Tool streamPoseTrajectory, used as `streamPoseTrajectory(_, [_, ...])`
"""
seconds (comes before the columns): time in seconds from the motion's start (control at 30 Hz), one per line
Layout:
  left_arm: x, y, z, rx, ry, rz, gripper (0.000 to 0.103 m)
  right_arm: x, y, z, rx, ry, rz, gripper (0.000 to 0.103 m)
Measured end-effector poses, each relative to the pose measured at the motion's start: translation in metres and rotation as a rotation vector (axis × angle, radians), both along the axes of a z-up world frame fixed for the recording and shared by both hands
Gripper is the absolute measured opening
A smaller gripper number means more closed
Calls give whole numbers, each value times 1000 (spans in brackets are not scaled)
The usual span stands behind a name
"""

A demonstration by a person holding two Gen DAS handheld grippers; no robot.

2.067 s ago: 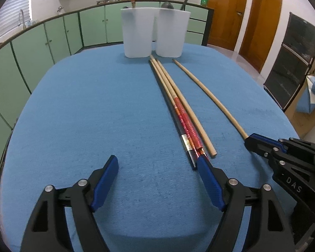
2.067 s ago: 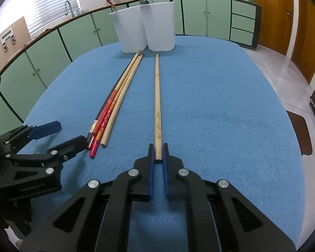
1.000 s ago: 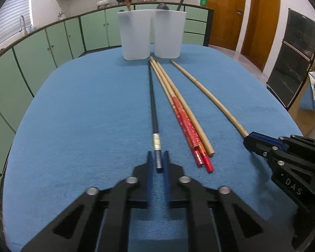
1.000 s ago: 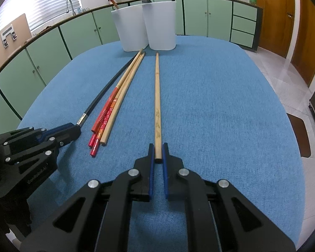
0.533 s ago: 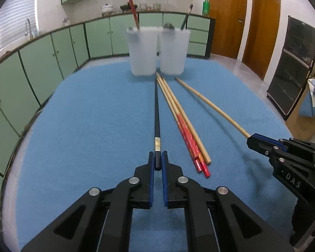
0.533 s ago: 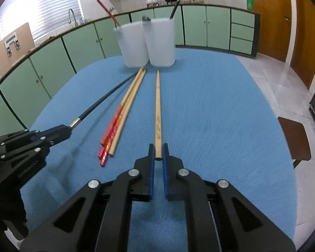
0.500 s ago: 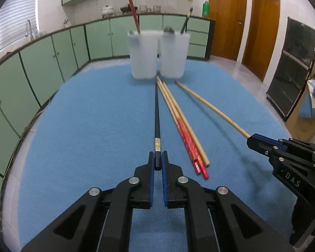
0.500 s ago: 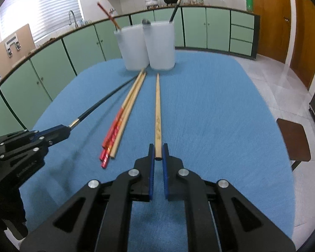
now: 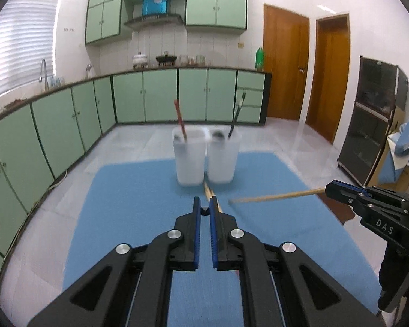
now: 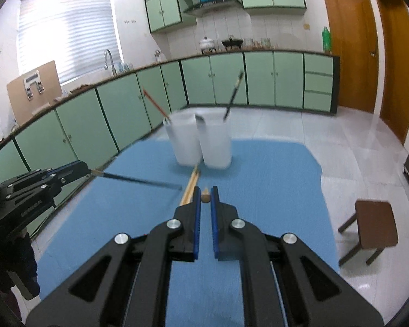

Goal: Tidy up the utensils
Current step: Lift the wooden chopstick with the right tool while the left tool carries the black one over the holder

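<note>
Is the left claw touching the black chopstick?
Touching. In the right wrist view the left claw is shut on the black chopstick, which sticks out from its tip, lifted above the blue tablecloth.

You had a matt blue cloth point(image 9: 128, 190) on the table, finely woven. Both cups point(image 9: 189, 160) were frosted white plastic, cloudy and smooth. Your right gripper point(image 10: 204, 199) pinched a bare, pale wooden chopstick point(image 9: 275, 196); your left gripper point(image 9: 203, 210) pinched a glossy black chopstick point(image 10: 139, 179). The gripper bodies looked like matt black plastic with ribbed blue pads point(image 9: 196, 234) and shiny metal screws.
</note>
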State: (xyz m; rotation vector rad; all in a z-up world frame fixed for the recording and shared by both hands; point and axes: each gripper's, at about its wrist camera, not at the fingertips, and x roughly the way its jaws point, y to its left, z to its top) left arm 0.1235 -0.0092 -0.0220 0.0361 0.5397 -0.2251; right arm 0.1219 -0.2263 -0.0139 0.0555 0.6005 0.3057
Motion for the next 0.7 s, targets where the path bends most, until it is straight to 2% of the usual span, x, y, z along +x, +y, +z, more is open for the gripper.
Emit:
streamPoseTrajectory(0.2, [22,-4,31,1,-55,-39,6,28,5,41,-9,-31,47,6])
streamPoseTrajectory(0.47, [56,-4,49,-41,-52,-75,6,71,4,77,2,-13,91,6])
streamPoseTrajectory(0.6, [65,-5,68,-40,-104,-80,6,83,3,105,3,-53,98,6])
streamPoseTrajectory(0.7, [76,-6,95,-60,-172,-83,6,97,2,133,6,-110,93,6])
